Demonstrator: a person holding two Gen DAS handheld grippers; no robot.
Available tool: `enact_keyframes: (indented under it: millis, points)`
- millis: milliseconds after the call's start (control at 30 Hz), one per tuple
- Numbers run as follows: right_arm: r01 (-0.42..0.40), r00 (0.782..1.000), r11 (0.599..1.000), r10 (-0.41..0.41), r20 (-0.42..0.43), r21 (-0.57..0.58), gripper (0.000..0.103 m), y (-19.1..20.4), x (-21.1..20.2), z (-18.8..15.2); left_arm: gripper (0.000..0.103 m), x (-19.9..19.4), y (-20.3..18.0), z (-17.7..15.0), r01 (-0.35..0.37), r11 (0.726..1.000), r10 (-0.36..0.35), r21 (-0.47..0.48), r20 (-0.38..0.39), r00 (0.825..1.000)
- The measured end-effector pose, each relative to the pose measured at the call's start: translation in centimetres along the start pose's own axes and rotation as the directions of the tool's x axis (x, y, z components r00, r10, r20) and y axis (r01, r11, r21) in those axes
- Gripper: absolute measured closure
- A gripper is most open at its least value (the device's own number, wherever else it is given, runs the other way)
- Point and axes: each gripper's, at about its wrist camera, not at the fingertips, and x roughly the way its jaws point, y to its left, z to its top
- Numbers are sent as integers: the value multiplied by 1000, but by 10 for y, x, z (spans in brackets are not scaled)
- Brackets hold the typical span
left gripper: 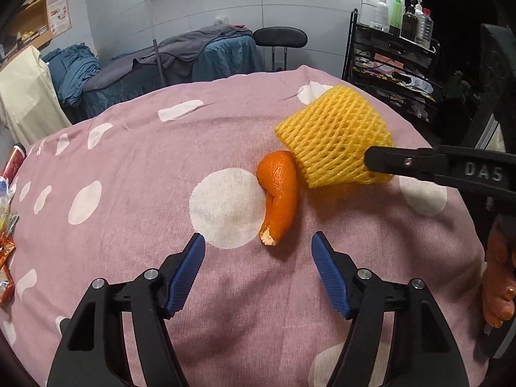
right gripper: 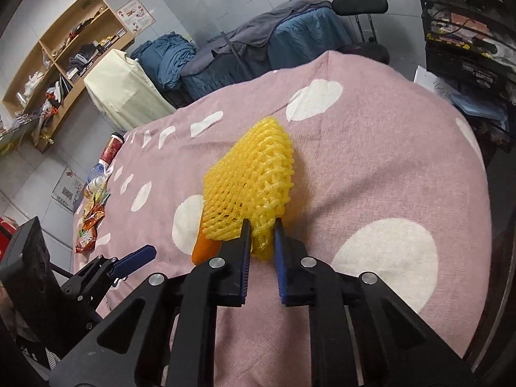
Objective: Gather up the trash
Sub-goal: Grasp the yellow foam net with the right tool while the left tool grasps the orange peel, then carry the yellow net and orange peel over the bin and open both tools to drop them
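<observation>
A tabletop [left gripper: 129, 167] draped in pink cloth with white spots carries the scene. At its nine o'clock edge lie crumpled snack wrappers [right gripper: 92, 222] and a red can [right gripper: 111, 150], seen whole only from the right wrist; the left wrist camera catches just their margins. Toward centre, the left gripper [left gripper: 258, 242] hovers low over the cloth with its jaws apart and nothing between the blue pads; an orange peel [left gripper: 279, 193] lies on the cloth at twelve o'clock from them, its torn end just beyond the tips. The left wrist view shows that peel in full, while the right wrist view gives only an orange sliver [right gripper: 203, 246] under the mesh. At two o'clock from the peel, touching it, sits a yellow foam fruit net [left gripper: 333, 135]. The right gripper [right gripper: 262, 225] has its jaws clamped on the net's near edge [right gripper: 261, 245], the foam pinched thin between the pads. At the far right of the left wrist view, part of the person's hand [left gripper: 498, 277] grips the tool, a detail its own camera cannot show.
</observation>
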Motion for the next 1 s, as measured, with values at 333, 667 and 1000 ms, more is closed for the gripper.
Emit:
enact_keyframes:
  millis: [333,667,1000]
  points:
    - [104,984,994,-106,145,16,88,-20,-64,-13,73,33,-24,19,-8,997,14,79,-75,997]
    - [151,964,987,-159,214,54,88,-40,-103,-34,89,4,-12,13,6,1000,-6,7,-17,1000]
    - [182,946,978,-202,254,101,88,-58,-136,-62,89,-48,-14,1,60,996,-54,-66,87,995]
